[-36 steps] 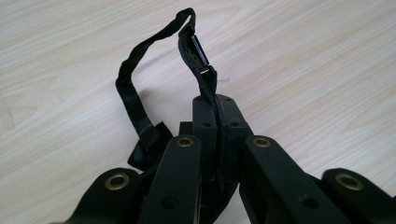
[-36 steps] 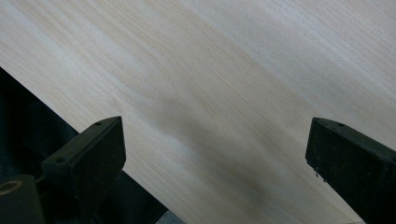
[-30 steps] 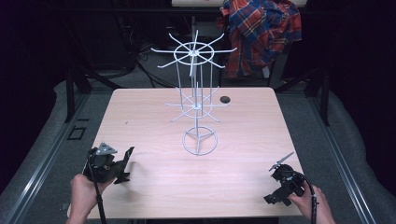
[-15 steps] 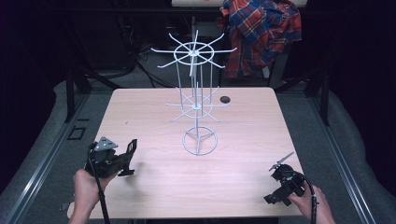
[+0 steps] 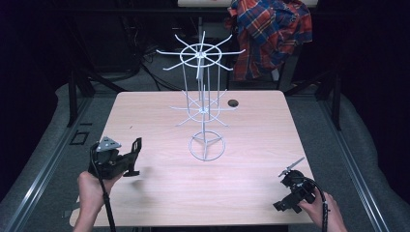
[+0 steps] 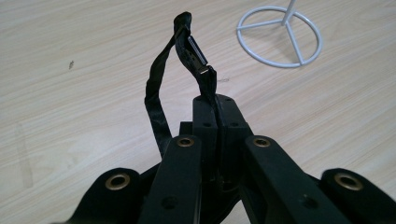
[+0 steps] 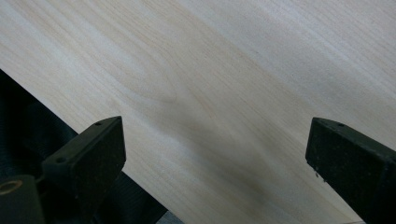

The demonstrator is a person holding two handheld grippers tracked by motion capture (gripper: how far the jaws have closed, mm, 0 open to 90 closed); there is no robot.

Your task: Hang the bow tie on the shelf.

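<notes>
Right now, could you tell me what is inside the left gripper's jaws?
The left gripper is shut on a black strap that loops above it; the clamped end is hidden.

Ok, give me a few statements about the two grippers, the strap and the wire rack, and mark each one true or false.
1. The left gripper is shut on a black strap. True.
2. The right gripper is clamped on the wire rack. False: its jaws are wide apart over bare table.
3. The wire rack stands upright on a round base. True.
4. The plaid shirt lies on the table. False: it hangs behind the table's far edge.
</notes>
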